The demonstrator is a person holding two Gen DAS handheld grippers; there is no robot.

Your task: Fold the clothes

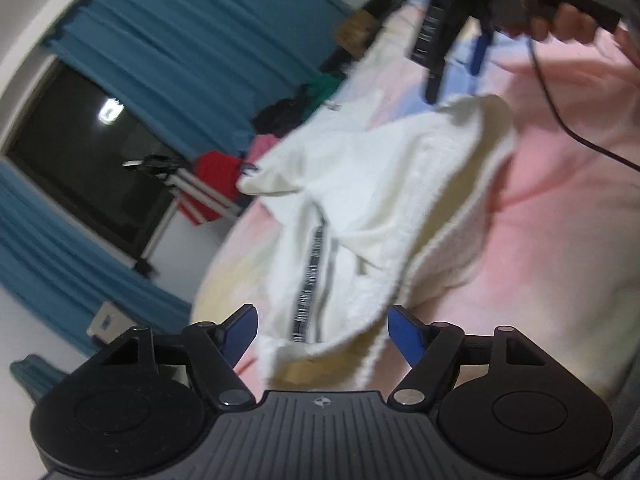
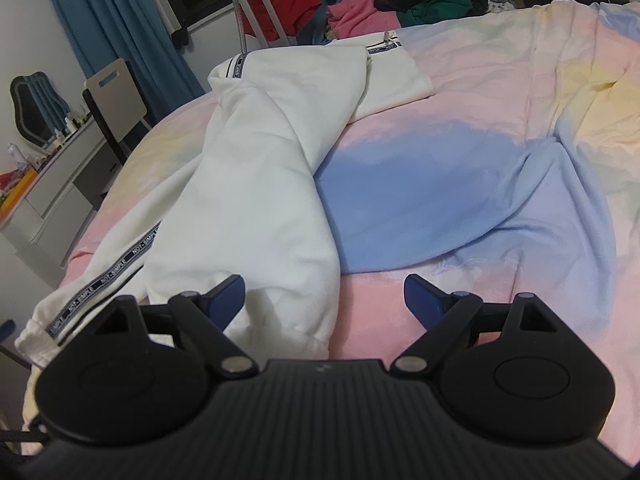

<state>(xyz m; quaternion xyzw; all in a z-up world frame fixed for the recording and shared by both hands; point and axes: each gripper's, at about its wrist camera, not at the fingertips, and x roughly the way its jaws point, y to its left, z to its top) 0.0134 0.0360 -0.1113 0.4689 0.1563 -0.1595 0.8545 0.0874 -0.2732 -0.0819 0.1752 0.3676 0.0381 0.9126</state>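
Note:
A white garment (image 2: pixel 256 184) with a black lettered stripe lies in loose folds on a pastel bedsheet (image 2: pixel 460 184). My right gripper (image 2: pixel 324 300) is open, just above the garment's near end, its left fingertip over the cloth. In the tilted, blurred left wrist view the same garment (image 1: pixel 360 208) lies in front of my left gripper (image 1: pixel 322 330), which is open with the cloth's edge between the fingers. The right gripper and the hand holding it (image 1: pixel 472 24) show at the top of that view.
A pile of red, pink, green and black clothes (image 2: pixel 372 8) sits at the bed's far edge. Blue curtains (image 2: pixel 120 40), a chair (image 2: pixel 116 100) and a cluttered grey desk (image 2: pixel 44 184) stand on the left. A cable (image 1: pixel 560 100) hangs from the right gripper.

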